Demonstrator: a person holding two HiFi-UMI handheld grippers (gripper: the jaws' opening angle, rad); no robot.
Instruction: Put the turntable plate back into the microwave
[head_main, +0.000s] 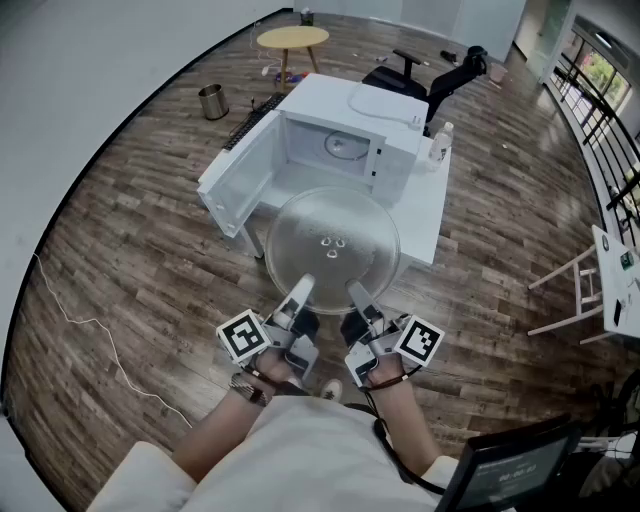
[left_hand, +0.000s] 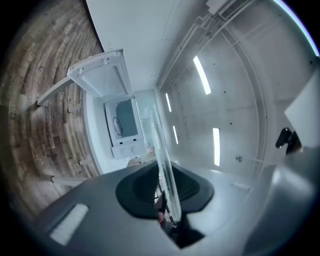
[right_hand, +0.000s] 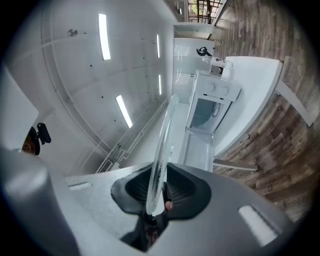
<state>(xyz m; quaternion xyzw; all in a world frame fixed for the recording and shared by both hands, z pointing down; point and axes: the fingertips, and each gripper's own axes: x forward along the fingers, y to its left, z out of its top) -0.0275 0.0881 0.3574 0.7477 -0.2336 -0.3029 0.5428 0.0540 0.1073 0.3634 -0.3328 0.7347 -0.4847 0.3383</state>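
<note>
The round clear glass turntable plate hangs level in the air in front of the white microwave, whose door stands wide open to the left. My left gripper is shut on the plate's near rim at the left, and my right gripper is shut on the near rim at the right. In the left gripper view the plate runs edge-on between the jaws, with the open microwave beyond. The right gripper view shows the same edge-on plate and the microwave.
The microwave stands on a white table. A small bottle sits at the table's right by the oven. Beyond are a black office chair, a round wooden side table and a metal bin. A white stand is at right.
</note>
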